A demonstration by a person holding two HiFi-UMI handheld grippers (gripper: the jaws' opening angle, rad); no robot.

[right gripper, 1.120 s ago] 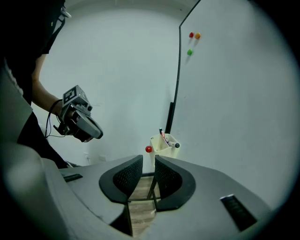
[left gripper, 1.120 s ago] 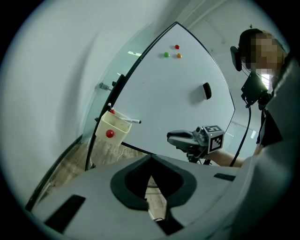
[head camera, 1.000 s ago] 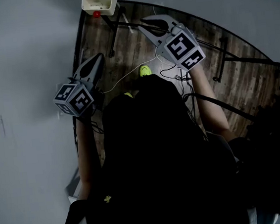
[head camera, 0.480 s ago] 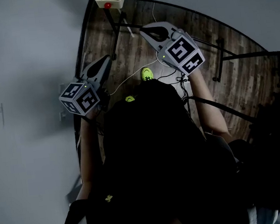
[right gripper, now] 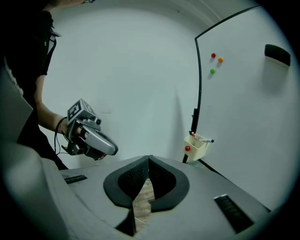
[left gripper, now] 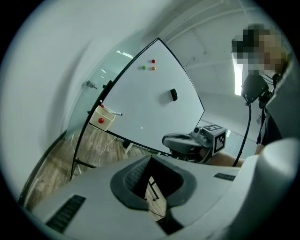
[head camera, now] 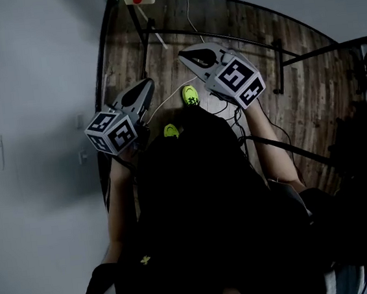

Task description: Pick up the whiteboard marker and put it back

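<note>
The right gripper is pointing slightly downward with its jaw tips meeting; nothing is sitting between them. The left gripper is showing the same condition, with its tips together and no load.

The whiteboard marker is lying across the top of a small cream tray fixed at the lower corner of the whiteboard. Seen from the right gripper, the marker is sitting ahead of the jaws and off to their right, well apart. Seen from the left gripper, it is ahead and off to the left, also well apart. Neither tool is touching it.

Handling estimate: the marker is likely behaving as a light, rigid, smooth-walled cylinder. It is probably tolerating firm pad pressure, but it may be rolling or sliding if it is pinched off-centre.

Recommended hold: open the jaws first, then bring the pads in across the barrel near its middle, square to its long axis. The overhanging end beyond the tray rim is offering the clearest access. Which end is carrying the cap is too small to tell.
</note>
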